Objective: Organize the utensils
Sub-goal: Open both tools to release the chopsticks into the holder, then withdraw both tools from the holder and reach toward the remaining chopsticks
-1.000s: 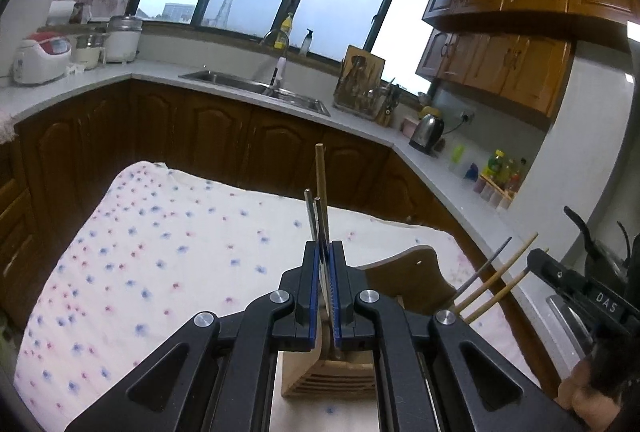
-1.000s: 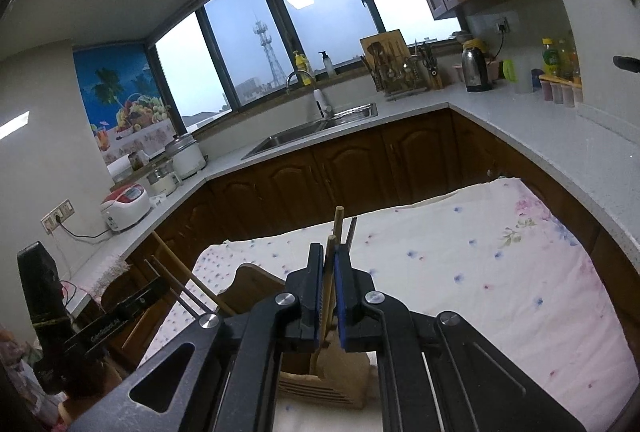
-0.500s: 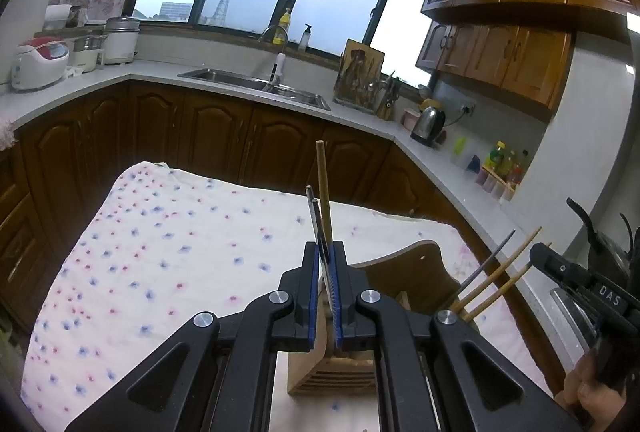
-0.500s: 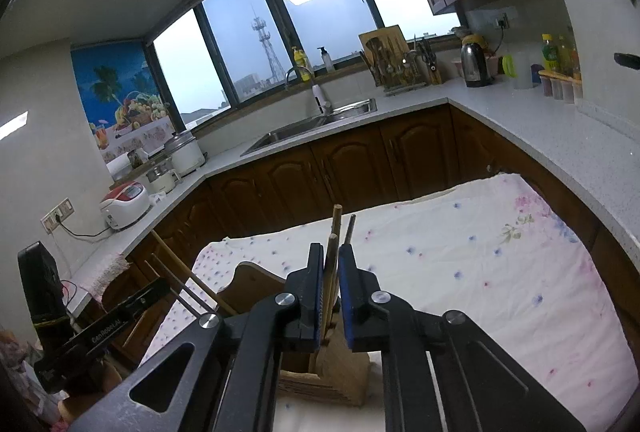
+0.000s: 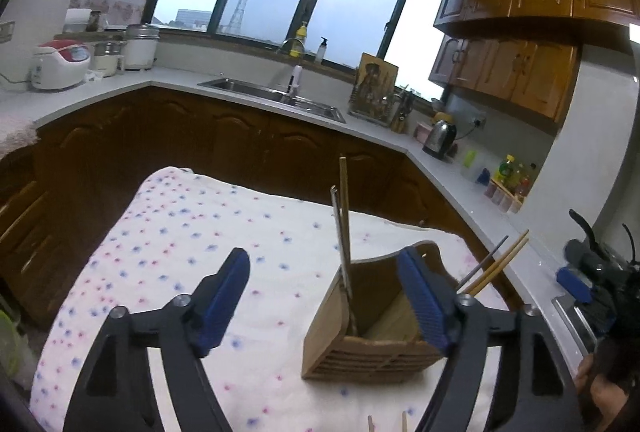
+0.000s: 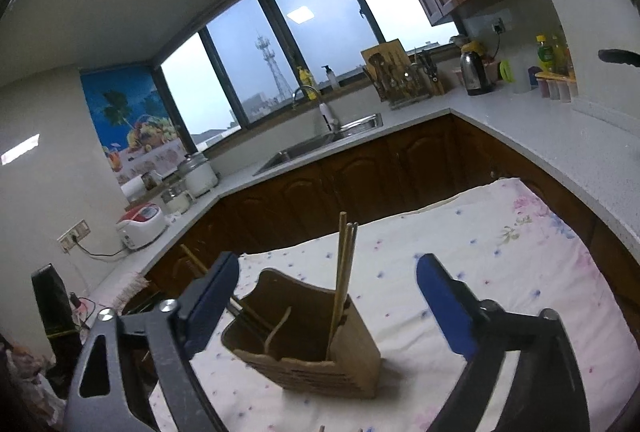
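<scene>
Wooden holder [image 5: 372,316] sat on the floral cloth [image 5: 192,244] at 6 o'clock w/ chopsticks [image 5: 343,228] upright in it, so both the left gripper [image 5: 326,296] & right gripper [image 6: 328,296] were opening, nothing pinched, since sticks were already stowed.

A table [image 5: 132,272] is covered by a white cloth [image 5: 248,232] dotted with small blue and pink flowers; a larger pink floral print is seen at one far corner [image 6: 524,208]. A wooden holder [image 5: 360,352] is set upright directly on the cloth, near the front edge. Two thin stick tips [image 5: 404,422] are seen lying on the cloth at the bottom edge, just in front of the holder.
</scene>
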Demonstrator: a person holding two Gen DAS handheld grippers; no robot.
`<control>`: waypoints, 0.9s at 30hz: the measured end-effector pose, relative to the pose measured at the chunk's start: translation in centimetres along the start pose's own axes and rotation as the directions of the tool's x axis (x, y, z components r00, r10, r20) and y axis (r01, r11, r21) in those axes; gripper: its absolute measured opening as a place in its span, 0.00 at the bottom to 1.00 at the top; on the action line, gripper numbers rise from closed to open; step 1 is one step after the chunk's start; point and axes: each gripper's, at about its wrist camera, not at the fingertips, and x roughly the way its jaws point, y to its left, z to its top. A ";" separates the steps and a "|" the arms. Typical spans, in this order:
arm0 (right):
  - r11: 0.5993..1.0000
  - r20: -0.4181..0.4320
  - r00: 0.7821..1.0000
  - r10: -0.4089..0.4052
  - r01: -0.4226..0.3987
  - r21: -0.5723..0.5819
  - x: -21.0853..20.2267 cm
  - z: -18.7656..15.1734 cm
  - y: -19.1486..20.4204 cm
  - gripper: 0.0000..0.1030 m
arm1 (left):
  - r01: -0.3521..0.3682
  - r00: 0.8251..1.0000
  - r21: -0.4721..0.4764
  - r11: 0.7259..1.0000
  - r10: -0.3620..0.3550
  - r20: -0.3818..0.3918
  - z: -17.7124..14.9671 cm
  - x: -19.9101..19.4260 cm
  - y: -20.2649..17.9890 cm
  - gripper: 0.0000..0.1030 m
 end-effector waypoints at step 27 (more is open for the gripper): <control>0.999 -0.120 0.992 -0.046 0.047 0.009 -8.6 -8.4 -1.1 0.90 | 0.001 0.994 0.020 1.000 0.001 -0.111 -6.4 -11.9 -0.5 0.82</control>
